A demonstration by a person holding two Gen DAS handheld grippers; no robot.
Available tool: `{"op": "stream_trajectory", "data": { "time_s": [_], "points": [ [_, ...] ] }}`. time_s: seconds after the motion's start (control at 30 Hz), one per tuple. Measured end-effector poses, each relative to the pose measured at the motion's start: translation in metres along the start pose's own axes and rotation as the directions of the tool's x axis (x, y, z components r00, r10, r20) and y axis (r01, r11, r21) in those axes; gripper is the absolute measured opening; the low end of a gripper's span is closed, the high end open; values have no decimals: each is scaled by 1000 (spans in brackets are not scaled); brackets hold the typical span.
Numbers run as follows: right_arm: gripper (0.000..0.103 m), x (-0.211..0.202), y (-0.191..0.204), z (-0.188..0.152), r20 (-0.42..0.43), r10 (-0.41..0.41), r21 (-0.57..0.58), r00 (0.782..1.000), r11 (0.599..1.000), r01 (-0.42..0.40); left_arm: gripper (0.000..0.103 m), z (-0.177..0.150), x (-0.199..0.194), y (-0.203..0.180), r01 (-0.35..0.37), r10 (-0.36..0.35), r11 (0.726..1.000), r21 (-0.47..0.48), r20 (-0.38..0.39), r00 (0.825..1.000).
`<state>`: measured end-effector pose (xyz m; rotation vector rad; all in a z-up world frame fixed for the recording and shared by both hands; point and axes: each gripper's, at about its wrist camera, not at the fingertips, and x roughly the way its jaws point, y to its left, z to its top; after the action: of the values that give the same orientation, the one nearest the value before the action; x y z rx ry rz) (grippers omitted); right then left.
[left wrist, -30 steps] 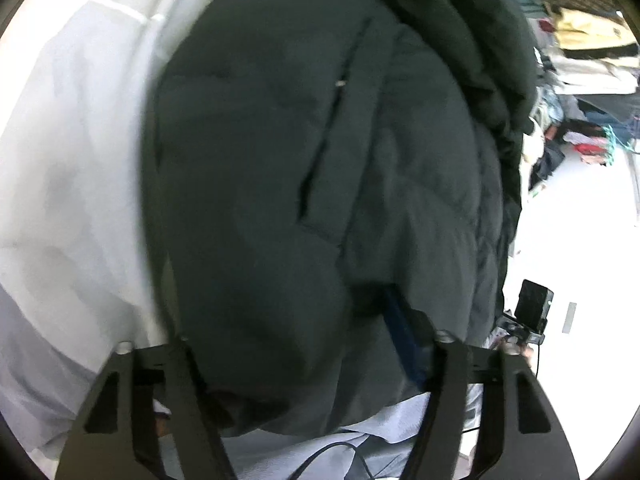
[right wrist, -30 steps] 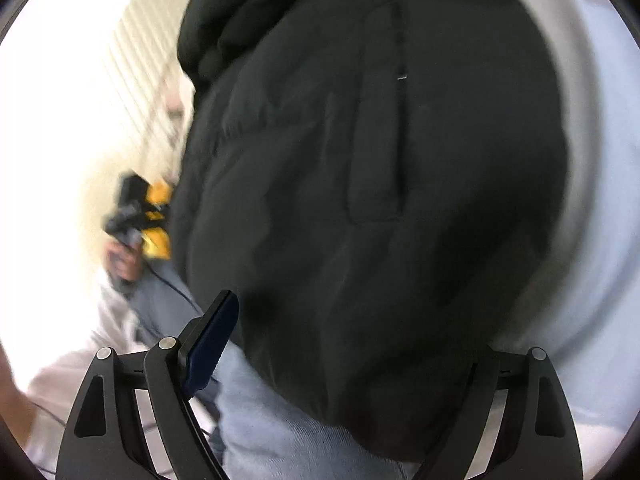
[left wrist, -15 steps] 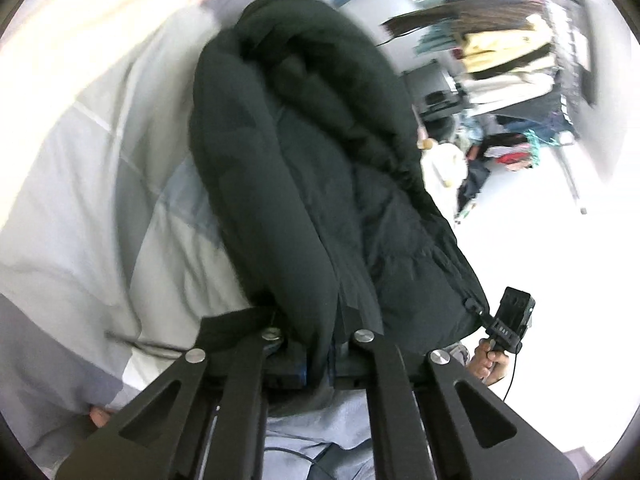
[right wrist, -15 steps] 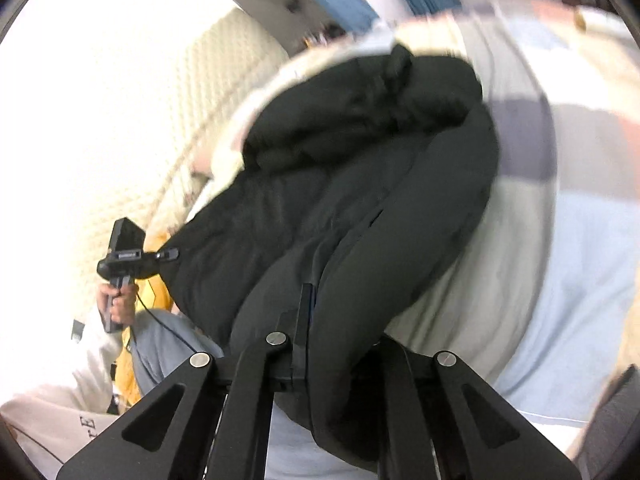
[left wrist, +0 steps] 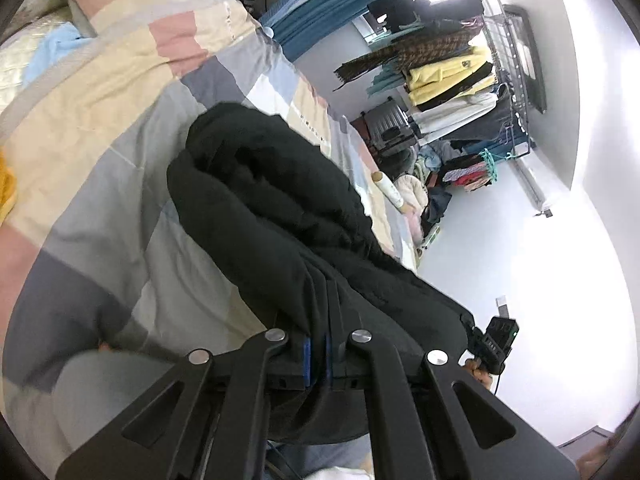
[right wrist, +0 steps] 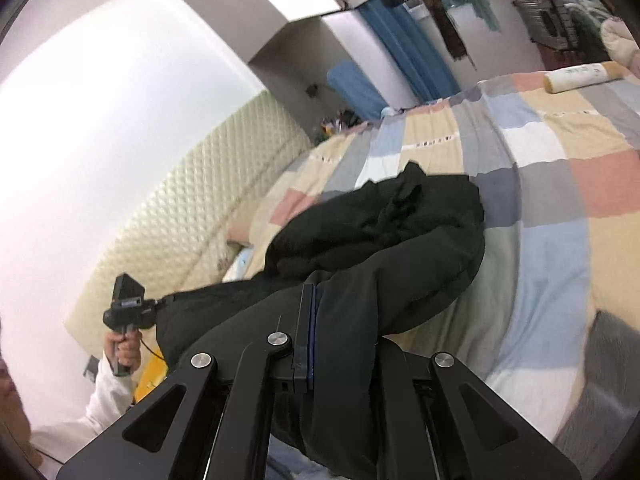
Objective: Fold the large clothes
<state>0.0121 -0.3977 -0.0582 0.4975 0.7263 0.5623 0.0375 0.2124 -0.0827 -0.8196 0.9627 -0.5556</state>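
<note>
A black padded jacket (left wrist: 272, 208) hangs bunched over a checked bedspread (left wrist: 100, 168). My left gripper (left wrist: 316, 354) is shut on the jacket's near edge, fabric pinched between the blue pads. In the right wrist view the same jacket (right wrist: 384, 232) trails from my right gripper (right wrist: 320, 344), which is shut on another part of its edge. The jacket's far end rests on the bedspread (right wrist: 552, 168). The other gripper shows in each view: the right one (left wrist: 496, 344) and the left one (right wrist: 128, 304).
A clothes rack (left wrist: 452, 72) with hanging garments and a suitcase (left wrist: 388, 128) stand beyond the bed. A paper roll (right wrist: 580, 76) lies on the far bed edge. A padded headboard (right wrist: 192, 216) and blue curtain (right wrist: 408, 52) are behind.
Both grippers went from open around the jacket to shut on its edge, then lifted and pulled back, so the jacket now hangs stretched from them above the bed.
</note>
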Motion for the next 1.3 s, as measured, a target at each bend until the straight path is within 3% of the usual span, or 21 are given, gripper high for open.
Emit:
{"op": "stream_trajectory", "data": {
  "time_s": [0.23, 0.37, 0.6, 0.83, 1.03, 1.3],
  "points": [
    [4, -43, 17, -26, 51, -15, 38, 999, 999, 13, 3, -31, -32, -8, -7, 7, 1000, -26, -5, 1000],
    [4, -40, 8, -23, 54, -25, 77, 998, 997, 21, 3, -36, -33, -12, -11, 11, 1000, -21, -20, 1000],
    [4, -20, -8, 12, 57, -38, 120, 998, 992, 31, 4, 4, -14, -20, -53, 54, 998, 20, -7, 999],
    [4, 23, -32, 70, 61, -91, 182, 994, 980, 78, 4, 57, 19, -36, -175, 176, 983, 63, -5, 984],
    [4, 74, -50, 122, 48, -200, 176, 979, 966, 189, 5, 111, 59, -44, -308, 307, 949, 62, 30, 951],
    [3, 145, -72, 172, -22, -368, 126, 930, 922, 367, 5, 166, 116, -50, -485, 481, 871, 74, 73, 874]
  ]
}}
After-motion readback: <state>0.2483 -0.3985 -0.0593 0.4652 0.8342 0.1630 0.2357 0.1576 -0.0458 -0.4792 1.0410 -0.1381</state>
